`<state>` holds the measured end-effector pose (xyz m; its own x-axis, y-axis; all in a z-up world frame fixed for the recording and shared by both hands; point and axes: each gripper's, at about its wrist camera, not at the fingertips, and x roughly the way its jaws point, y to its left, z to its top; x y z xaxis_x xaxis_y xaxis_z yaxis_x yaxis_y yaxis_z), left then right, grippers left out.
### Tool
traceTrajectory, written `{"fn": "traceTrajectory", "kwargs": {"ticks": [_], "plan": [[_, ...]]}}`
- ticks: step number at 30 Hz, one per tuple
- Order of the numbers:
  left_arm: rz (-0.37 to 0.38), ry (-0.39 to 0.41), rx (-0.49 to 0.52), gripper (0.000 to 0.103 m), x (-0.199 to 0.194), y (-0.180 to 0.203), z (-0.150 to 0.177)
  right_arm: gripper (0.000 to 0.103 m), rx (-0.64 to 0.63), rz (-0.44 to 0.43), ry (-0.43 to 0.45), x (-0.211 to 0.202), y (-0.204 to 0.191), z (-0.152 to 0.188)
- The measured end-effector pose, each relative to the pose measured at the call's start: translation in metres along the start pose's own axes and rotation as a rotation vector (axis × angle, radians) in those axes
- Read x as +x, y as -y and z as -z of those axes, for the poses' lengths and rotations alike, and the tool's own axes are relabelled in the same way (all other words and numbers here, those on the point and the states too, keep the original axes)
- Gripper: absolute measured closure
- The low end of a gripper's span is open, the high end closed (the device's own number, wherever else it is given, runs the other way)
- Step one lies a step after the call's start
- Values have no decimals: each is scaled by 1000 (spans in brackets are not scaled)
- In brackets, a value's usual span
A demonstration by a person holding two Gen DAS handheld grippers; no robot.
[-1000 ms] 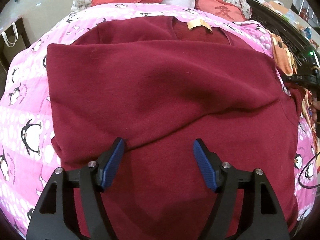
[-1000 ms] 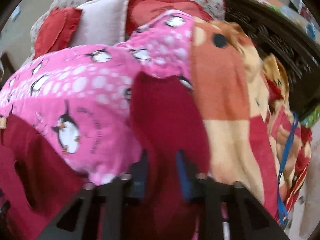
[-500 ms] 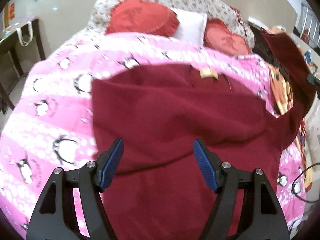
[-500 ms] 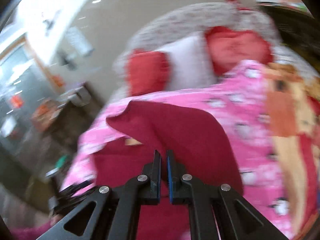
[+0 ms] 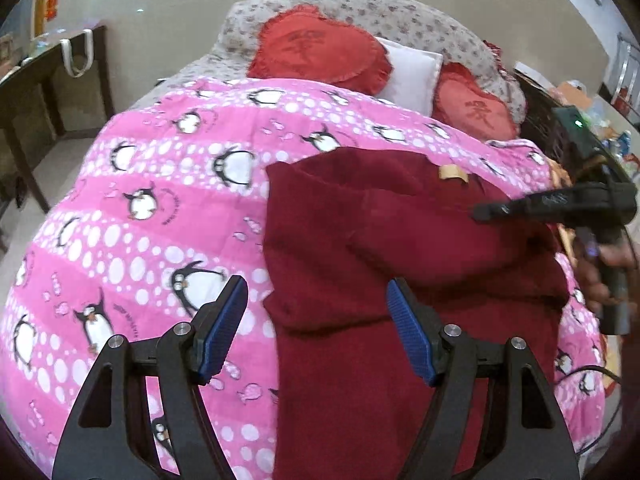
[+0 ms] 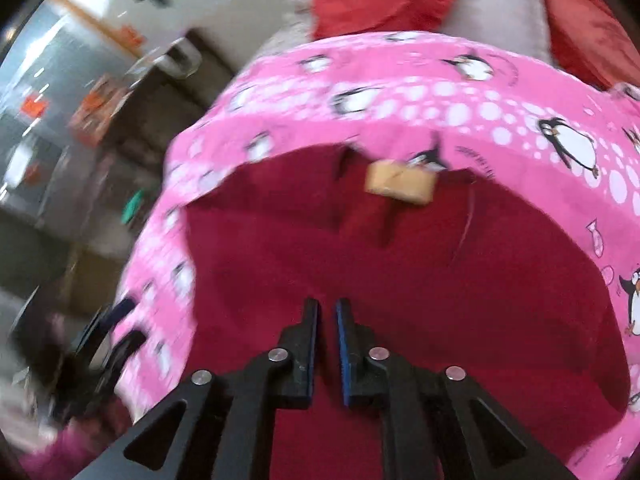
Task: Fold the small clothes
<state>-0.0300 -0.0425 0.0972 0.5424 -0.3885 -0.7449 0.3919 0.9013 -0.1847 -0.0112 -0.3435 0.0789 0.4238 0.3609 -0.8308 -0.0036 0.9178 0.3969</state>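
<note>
On top of the pink penguin quilt [image 5: 168, 184] that covers the bed, we've got the dark red sweater [image 5: 392, 264] lying with its tan neck label [image 5: 453, 172] up toward the red heart cushions [image 5: 316, 48], so the collar end points at the pillows and the hem end is down by us. Looks like one side is already turned in over the body, since a layer of cloth lies across the middle with a soft ridge, which is why the left edge reads so straight. Our left tool [image 5: 316, 332] hangs over the sweater's lower left edge with its blue pads spread wide and nothing between them, so it's just parked there, probably ready to pin or pinch that edge. Our right tool [image 6: 327, 350] sits low over the sweater's upper middle; its jaws are only a narrow slit apart and opening, and from the right wrist view we can't see any cloth caught in the gap, so our guess is it's letting go of the bit it laid there. In the left wrist view it [image 5: 520, 210] comes in from the right side. That frame is pretty blurry though.
</note>
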Motion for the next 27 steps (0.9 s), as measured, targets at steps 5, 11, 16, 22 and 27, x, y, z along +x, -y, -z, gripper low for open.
{"fn": "traceTrajectory", "kwargs": {"ticks": [5,11,16,22,27], "plan": [[8,-18,50,31,22,11,-6,56,2,-14,110,-40,10,23],[63,-68,-21,31,68,17,-23,54,101,-5,229,-84,43,77],[91,-98,-45,44,100,34,-33,54,221,35,273,-100,82,124],[155,-48,13,96,78,58,-55,54,324,119,314,-110,116,138],[141,14,-53,96,47,36,-71,54,272,250,341,-101,116,116]]}}
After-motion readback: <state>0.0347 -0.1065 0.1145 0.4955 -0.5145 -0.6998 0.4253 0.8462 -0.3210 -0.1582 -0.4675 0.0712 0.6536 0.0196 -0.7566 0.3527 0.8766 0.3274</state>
